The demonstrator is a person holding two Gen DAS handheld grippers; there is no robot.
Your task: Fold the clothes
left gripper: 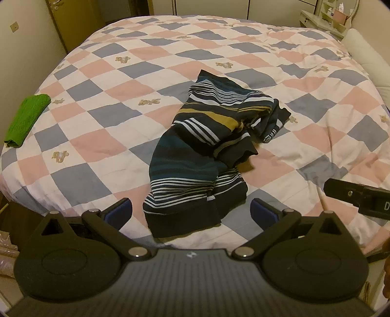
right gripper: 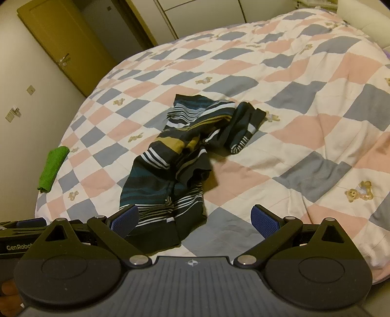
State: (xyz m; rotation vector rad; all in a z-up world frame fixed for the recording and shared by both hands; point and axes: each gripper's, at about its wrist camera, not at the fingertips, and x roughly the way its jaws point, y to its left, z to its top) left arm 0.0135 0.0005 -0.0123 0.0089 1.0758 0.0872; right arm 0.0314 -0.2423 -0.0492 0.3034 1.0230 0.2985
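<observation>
A dark striped garment (left gripper: 209,151) with white, teal and mustard bands lies crumpled on the checked quilt (left gripper: 97,80). It also shows in the right wrist view (right gripper: 175,165). My left gripper (left gripper: 191,213) is open and empty, hovering above the garment's dark hem near the bed's front edge. My right gripper (right gripper: 193,219) is open and empty, just right of the same hem. The right gripper's body shows at the right edge of the left wrist view (left gripper: 360,197), and the left gripper's body shows at the left edge of the right wrist view (right gripper: 24,234).
A folded green cloth (left gripper: 26,119) lies at the bed's left edge, also seen in the right wrist view (right gripper: 52,168). A brown door (right gripper: 63,41) stands beyond the bed on the left. A shelf unit (left gripper: 326,17) stands at the far right.
</observation>
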